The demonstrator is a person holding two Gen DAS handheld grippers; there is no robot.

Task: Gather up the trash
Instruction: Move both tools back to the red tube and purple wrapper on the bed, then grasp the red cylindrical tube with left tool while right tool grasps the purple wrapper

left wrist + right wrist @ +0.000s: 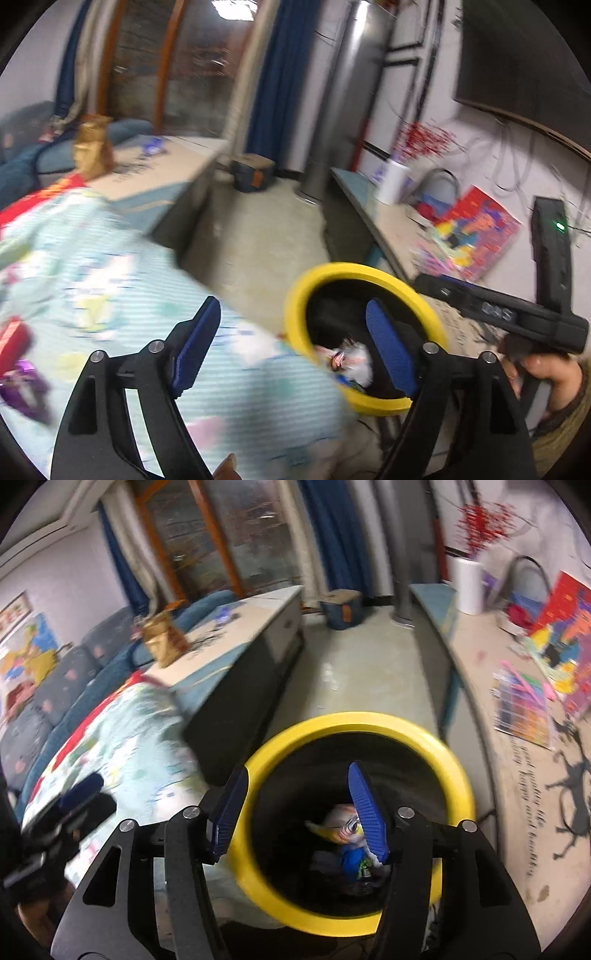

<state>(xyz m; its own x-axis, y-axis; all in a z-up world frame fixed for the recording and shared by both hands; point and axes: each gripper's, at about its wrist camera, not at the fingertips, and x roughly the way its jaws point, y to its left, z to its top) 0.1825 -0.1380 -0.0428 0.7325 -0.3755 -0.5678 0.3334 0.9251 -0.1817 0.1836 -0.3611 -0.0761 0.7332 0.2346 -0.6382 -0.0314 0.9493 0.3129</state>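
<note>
Right wrist view: right hand-held gripper [295,808] open, empty, above round yellow-rimmed black trash bin [458,760]; crumpled wrappers [341,827] inside bin. Left wrist view: left hand-held gripper [291,350] open, empty, over bin rim beside pale striped patterned cloth [110,258].

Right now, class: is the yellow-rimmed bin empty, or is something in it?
Not empty: crumpled wrappers lie at the bottom of the yellow-rimmed bin.

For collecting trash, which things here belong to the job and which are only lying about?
Belong to the job:
- yellow-rimmed bin
- wrappers inside it
- left hand-held gripper, open
- right hand-held gripper, open

Only lying about:
- white paper roll
- brown paper bag
- colourful painting
</note>
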